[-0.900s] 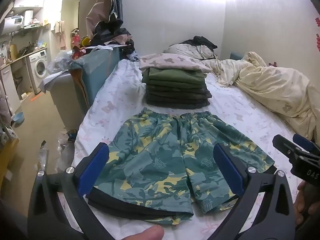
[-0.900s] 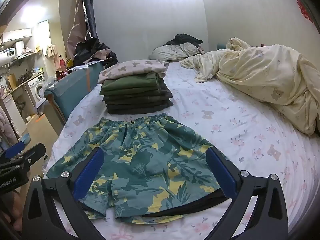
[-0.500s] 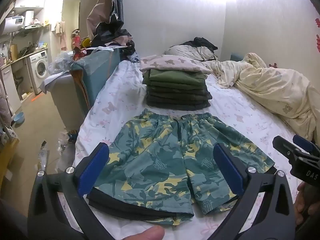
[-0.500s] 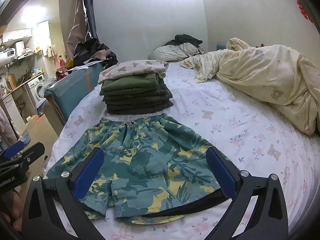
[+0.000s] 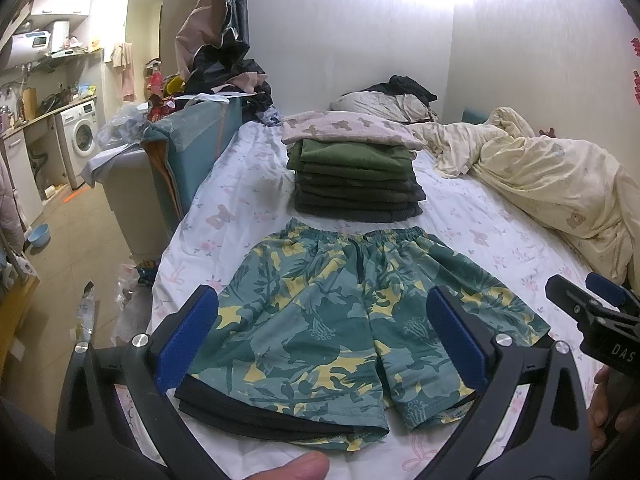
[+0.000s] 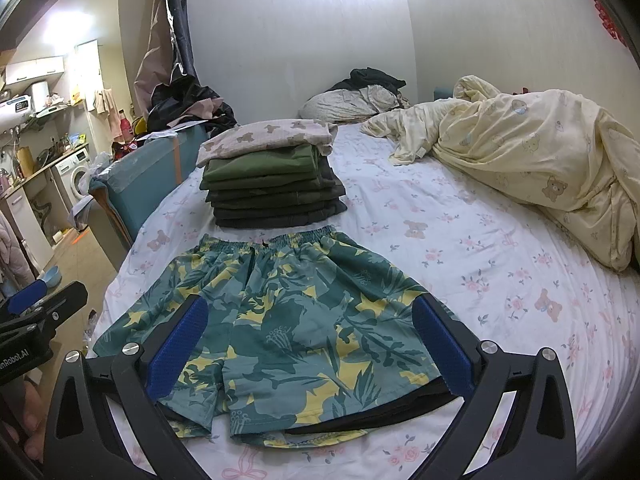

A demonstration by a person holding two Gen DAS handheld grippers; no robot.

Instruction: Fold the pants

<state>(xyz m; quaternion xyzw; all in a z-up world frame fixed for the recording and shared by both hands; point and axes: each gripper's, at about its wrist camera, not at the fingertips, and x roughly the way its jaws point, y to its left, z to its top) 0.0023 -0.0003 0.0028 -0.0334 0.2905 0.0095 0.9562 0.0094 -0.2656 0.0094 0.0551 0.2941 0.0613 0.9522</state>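
Left wrist view: the left gripper (image 5: 322, 338) hovers, jaws wide and empty, over the shorts (image 5: 352, 312) spread flat on the bed (image 5: 240, 196) before a folded stack (image 5: 356, 172). No fold is begun; next, grip a side edge.

Right wrist view: the right gripper (image 6: 310, 346) gapes likewise; a dark layer, perhaps lining, shows beneath. Nothing has visibly shifted since earlier.

The bed (image 6: 460, 248), under a white sheet printed with bears and flowers, carries green-and-yellow patterned shorts (image 6: 276, 320) spread flat at its near edge. At 12 o'clock from them sits a stack of folded clothes (image 6: 272, 184), at 2 o'clock a crumpled cream duvet (image 6: 540, 160), and far behind, a grey pillow (image 6: 344, 100).
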